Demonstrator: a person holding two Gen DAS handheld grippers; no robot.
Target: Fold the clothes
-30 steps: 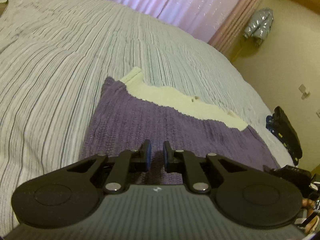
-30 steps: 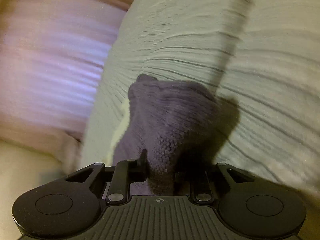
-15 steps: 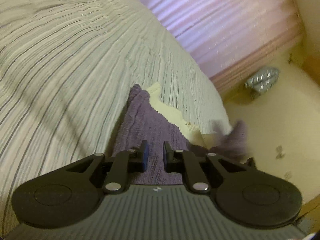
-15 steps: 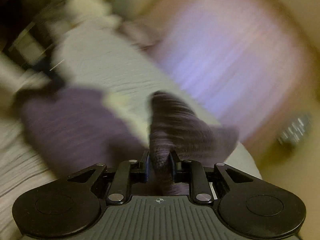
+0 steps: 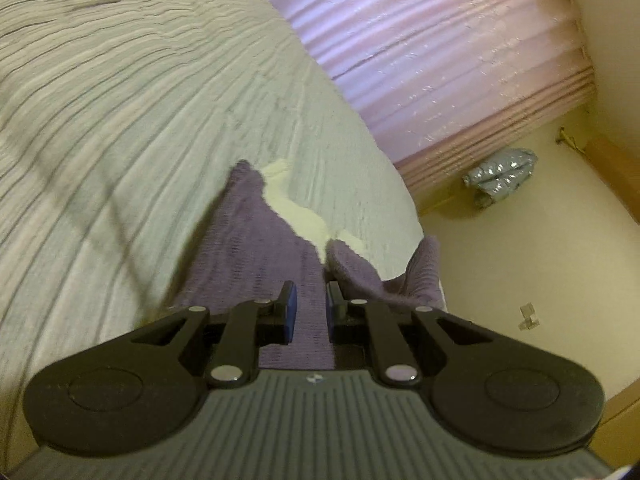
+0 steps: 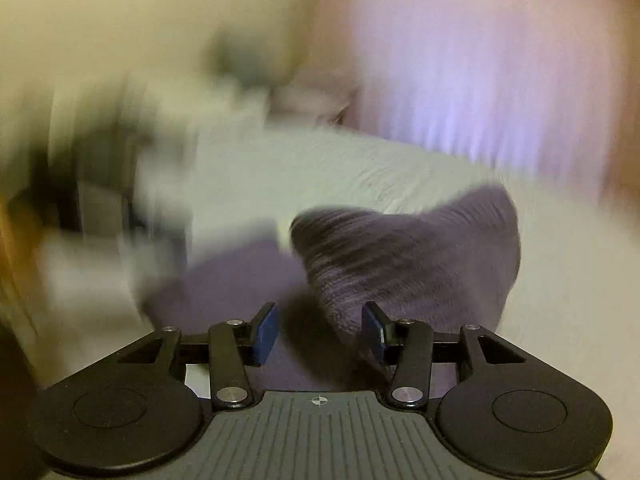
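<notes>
We hold a gripper in each hand over a bed (image 5: 120,128) covered with a pale striped bedspread. The purple knitted garment (image 5: 256,248) lies flat on the bedspread near the bed's edge, with a cream part (image 5: 298,214) showing along its far side.

Our left gripper (image 5: 307,310) hangs low over the purple knit. Its jaws stand close together with a narrow gap, and the knit we see through that gap lies beneath them; the blue pads (image 5: 289,312) press on nothing, so this gripper is nearly closed and empty.

Beyond it, a corner of the garment (image 5: 360,268) is turned up and folded back over the flat part, next to the cream strip.

In the right wrist view, which is heavily blurred, our right gripper (image 6: 319,334) has just been opening. Its jaws now stand well apart. The folded corner of the garment (image 6: 408,256) sits just ahead of them, and its tip seems to lie against the right-hand pad (image 6: 372,336), but the other pad is clear of it, so the cloth is released.

A pink curtain (image 5: 440,60) hangs behind the bed, and a silvery bundle (image 5: 500,178) lies on the floor by the wall.
</notes>
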